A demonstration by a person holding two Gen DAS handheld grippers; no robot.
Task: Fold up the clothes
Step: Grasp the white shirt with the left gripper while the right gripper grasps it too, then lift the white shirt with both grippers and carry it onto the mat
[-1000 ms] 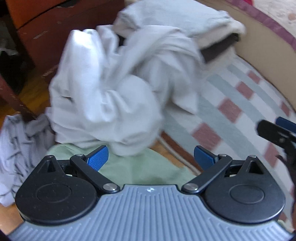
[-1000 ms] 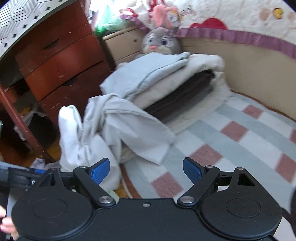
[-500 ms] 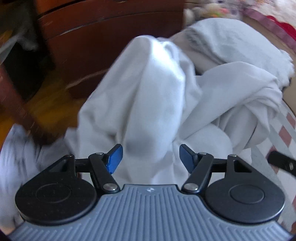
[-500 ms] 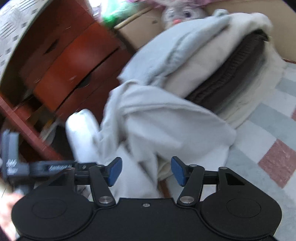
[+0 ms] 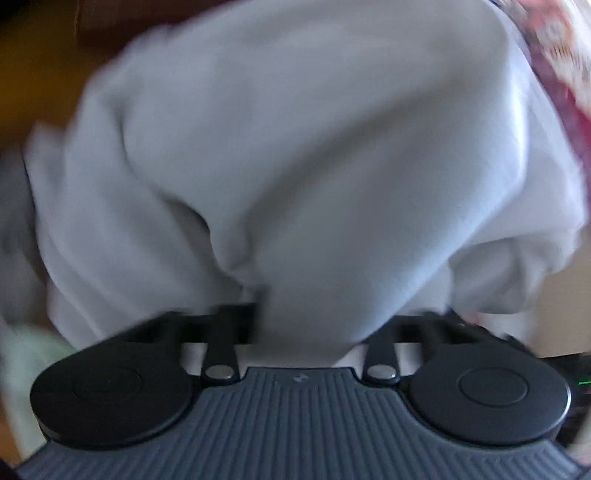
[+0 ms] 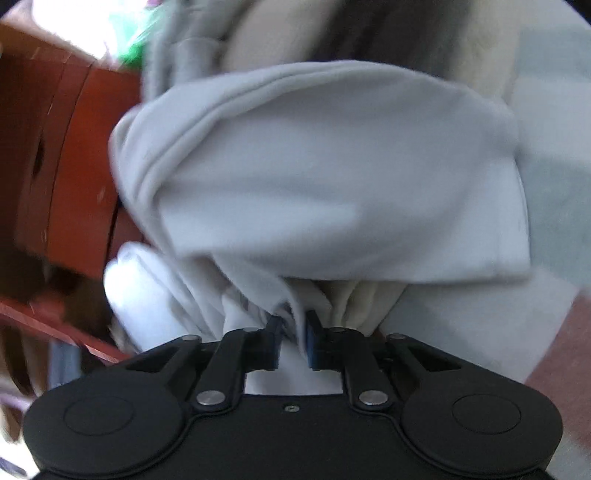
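A crumpled white garment [image 5: 295, 166] fills the left wrist view and drapes over my left gripper [image 5: 301, 325]. Its fingertips are buried in the cloth, and its jaws are closing with a bunched fold between them. In the right wrist view the same white garment [image 6: 332, 177] lies heaped in front of my right gripper [image 6: 293, 332]. The blue pads [image 6: 313, 339] stand close together, closing on a pinched fold of the garment's lower edge. Both views are blurred by motion.
Red-brown wooden drawers [image 6: 66, 166] stand at the left. A stack of folded clothes [image 6: 369, 33] lies behind the garment. A striped rug [image 6: 546, 166] is at the right. A pale green garment [image 5: 22, 354] shows at the lower left, and a red patterned quilt edge [image 5: 554, 55] at the upper right.
Both grippers have dropped forward into the white garment, which now fills both views. Their jaws have gone from wide open to nearly together with cloth between them.
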